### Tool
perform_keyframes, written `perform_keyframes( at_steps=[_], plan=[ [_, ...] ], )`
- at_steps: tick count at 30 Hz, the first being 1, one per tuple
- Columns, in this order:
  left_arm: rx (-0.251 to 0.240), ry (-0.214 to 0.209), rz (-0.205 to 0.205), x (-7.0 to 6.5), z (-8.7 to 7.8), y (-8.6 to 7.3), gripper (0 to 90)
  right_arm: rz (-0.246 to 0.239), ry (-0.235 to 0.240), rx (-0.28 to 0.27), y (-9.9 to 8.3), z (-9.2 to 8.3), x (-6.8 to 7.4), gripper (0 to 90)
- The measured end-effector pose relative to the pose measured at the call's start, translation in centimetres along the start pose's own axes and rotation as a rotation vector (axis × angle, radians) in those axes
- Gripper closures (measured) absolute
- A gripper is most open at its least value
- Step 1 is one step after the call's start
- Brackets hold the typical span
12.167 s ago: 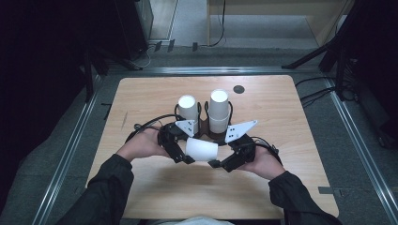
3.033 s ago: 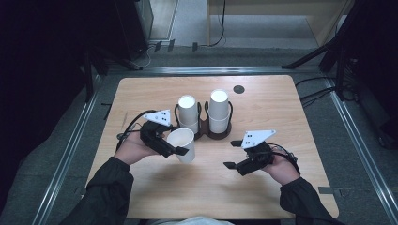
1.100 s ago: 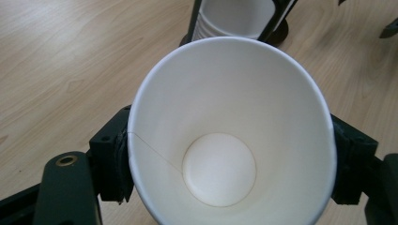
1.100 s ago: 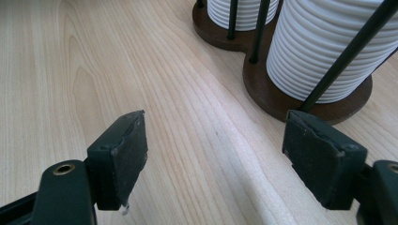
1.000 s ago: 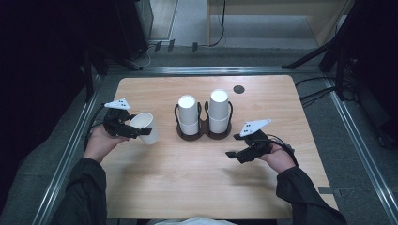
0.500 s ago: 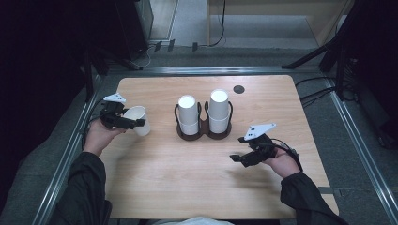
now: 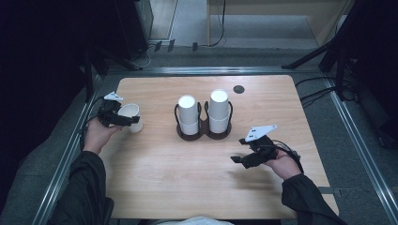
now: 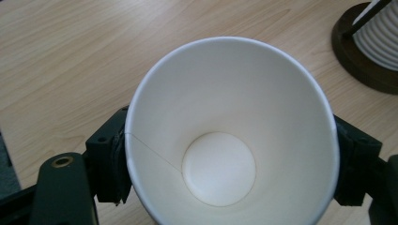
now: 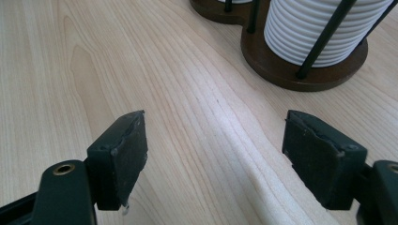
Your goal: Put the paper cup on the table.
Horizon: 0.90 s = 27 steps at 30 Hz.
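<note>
A white paper cup [image 7: 131, 114] hangs over the table's left edge, mouth tilted up, and my left gripper [image 7: 127, 118] is shut on it. In the left gripper view the empty cup [image 8: 230, 140] sits between the two black pads [image 8: 110, 168], which press on its sides. My right gripper [image 7: 239, 151] hovers low over the table at the right, a little in front of the cup holder. Its jaws stand open with only bare wood between them [image 9: 216, 159].
A dark wooden holder [image 7: 202, 135] at the table's middle carries two stacks of white cups [image 7: 188, 115] [image 7: 219, 110] inside black wire posts; its base [image 9: 281, 70] lies just beyond my right jaws. A small black disc [image 7: 239, 89] lies near the far edge.
My left hand has carried the cup a little farther left and away, toward the table's left edge. The right gripper has drifted slightly toward the person.
</note>
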<state>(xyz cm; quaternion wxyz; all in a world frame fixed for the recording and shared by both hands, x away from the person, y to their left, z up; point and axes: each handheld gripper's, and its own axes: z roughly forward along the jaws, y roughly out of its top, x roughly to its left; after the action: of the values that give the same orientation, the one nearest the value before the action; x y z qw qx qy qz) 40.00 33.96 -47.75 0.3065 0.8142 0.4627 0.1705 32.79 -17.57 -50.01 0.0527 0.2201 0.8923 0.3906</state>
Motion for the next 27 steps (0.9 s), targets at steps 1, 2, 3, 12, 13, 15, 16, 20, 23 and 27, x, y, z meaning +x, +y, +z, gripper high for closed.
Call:
perform_keyframes(
  at_steps=[1,2,3,12,13,15,16,20,23,27],
  plan=[
    [-0.001,0.004,0.004,-0.03,-0.01,0.0,19.4,-0.002,0.002,-0.002,0.03,0.01,0.03,22.9],
    [-0.002,0.004,0.005,-0.07,0.01,-0.01,19.3,-0.003,0.001,-0.003,0.04,0.02,0.05,22.9],
    [-0.002,0.01,0.007,-0.12,0.05,-0.02,19.2,-0.006,0.002,-0.003,0.05,0.04,0.06,22.9],
    [0.012,0.018,0.004,-0.07,0.49,-0.41,18.4,-0.007,0.006,0.004,0.11,0.11,0.06,22.9],
    [0.012,0.022,0.004,-0.08,0.51,-0.45,18.3,-0.008,0.004,0.006,0.11,0.13,0.07,22.9],
    [0.012,0.019,0.002,-0.03,0.57,-0.51,18.3,-0.009,0.004,0.008,0.11,0.16,0.09,22.9],
    [0.012,0.013,0.0,-0.02,0.62,-0.55,18.3,-0.01,0.002,0.008,0.11,0.17,0.11,22.9],
    [0.016,0.014,0.003,-0.08,0.72,-0.62,18.2,-0.009,0.003,0.008,0.1,0.17,0.1,22.9],
    [0.017,0.019,0.011,-0.23,0.75,-0.63,17.7,-0.012,0.005,0.011,0.1,0.2,0.13,22.9],
    [0.02,0.019,0.013,-0.38,0.84,-0.6,16.7,-0.014,0.005,0.015,0.1,0.24,0.16,22.9]
  ],
)
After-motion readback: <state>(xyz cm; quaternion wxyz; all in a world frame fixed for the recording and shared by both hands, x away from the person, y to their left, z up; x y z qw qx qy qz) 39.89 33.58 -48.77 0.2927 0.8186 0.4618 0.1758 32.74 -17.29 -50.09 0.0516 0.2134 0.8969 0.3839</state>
